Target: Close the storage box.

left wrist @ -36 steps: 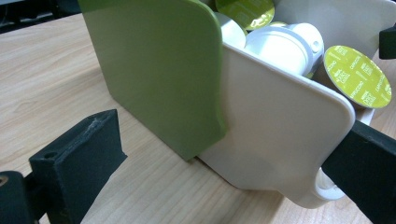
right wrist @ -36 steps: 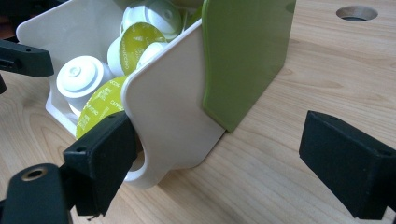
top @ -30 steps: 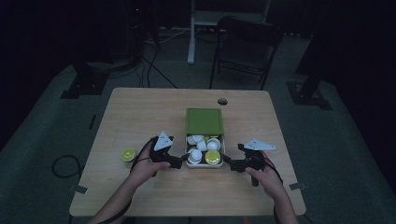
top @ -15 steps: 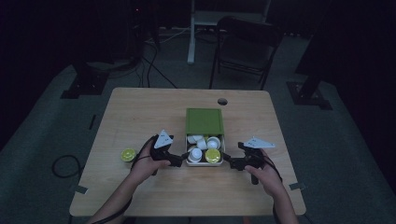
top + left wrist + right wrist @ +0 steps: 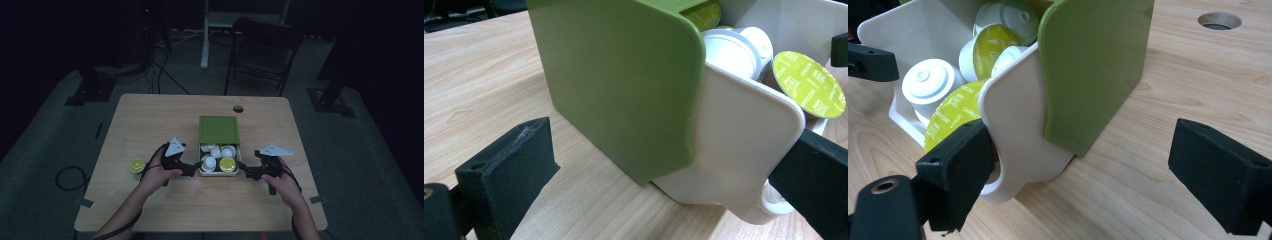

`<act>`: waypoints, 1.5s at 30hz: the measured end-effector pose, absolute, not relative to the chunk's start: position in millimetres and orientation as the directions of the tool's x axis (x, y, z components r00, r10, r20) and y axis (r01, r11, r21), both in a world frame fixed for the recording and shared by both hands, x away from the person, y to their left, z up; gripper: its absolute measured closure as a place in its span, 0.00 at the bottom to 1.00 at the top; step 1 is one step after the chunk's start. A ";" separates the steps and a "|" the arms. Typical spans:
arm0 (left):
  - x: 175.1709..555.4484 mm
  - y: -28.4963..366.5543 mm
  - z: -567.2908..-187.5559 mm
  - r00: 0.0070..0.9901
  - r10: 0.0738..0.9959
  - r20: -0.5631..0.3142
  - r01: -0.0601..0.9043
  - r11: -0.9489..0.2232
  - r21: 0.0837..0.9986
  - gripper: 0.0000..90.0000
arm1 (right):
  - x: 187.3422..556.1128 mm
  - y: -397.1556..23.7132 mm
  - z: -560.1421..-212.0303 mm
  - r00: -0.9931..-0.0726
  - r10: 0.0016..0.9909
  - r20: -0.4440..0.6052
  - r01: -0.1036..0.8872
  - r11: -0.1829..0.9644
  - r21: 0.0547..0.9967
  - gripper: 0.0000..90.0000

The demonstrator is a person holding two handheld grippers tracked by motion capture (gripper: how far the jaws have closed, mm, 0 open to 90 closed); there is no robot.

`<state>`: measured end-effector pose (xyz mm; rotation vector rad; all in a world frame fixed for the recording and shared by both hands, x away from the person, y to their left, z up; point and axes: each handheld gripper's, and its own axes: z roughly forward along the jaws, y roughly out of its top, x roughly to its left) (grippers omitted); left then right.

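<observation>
A green box [image 5: 218,130] lies mid-table with its white drawer [image 5: 219,174] pulled out toward me. Inside lie white capsules [image 5: 208,163] and a lime-lidded capsule [image 5: 227,164]. My left gripper [image 5: 192,169] sits at the drawer's left front corner and my right gripper [image 5: 246,174] at its right front corner. In the left gripper view the left gripper [image 5: 664,175] stands open, its jaws straddling the green sleeve [image 5: 614,80] and drawer wall [image 5: 734,145]. The right gripper [image 5: 1088,172] is open likewise, around the drawer wall [image 5: 1018,125] and sleeve [image 5: 1093,65].
One lime capsule [image 5: 137,165] lies loose on the table left of my left hand. A round cable hole [image 5: 238,108] is behind the box. A chair [image 5: 260,50] and stand feet are beyond the far table edge.
</observation>
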<state>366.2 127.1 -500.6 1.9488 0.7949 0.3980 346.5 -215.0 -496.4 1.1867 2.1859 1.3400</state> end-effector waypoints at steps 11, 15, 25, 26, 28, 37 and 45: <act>371.5 126.6 -499.9 0.730 0.682 -0.033 0.355 -0.337 0.872 0.02 | 353.2 -214.1 -496.6 -0.598 0.786 0.156 0.494 0.209 0.844 0.12; 373.8 126.6 -499.5 0.729 0.684 -0.032 0.357 -0.339 0.870 0.02 | 355.2 -213.7 -496.6 -0.596 0.787 0.157 0.497 0.208 0.843 0.12; 378.5 126.0 -499.5 0.721 0.693 -0.032 0.359 -0.334 0.872 0.02 | 359.7 -212.3 -497.4 -0.589 0.795 0.149 0.492 0.206 0.846 0.12; 379.1 125.9 -499.2 0.721 0.693 -0.026 0.357 -0.338 0.871 0.02 | 360.1 -212.3 -497.5 -0.587 0.796 0.149 0.493 0.205 0.846 0.12; 380.1 125.6 -498.8 0.720 0.694 -0.019 0.354 -0.343 0.870 0.02 | 361.1 -211.7 -497.4 -0.583 0.799 0.149 0.495 0.204 0.844 0.12; 385.1 125.4 -499.0 0.713 0.701 -0.021 0.358 -0.337 0.871 0.02 | 366.2 -210.9 -497.2 -0.574 0.805 0.149 0.500 0.201 0.842 0.12; 389.6 125.2 -499.2 0.704 0.710 -0.022 0.361 -0.331 0.872 0.02 | 370.9 -209.8 -497.3 -0.565 0.812 0.150 0.505 0.196 0.841 0.12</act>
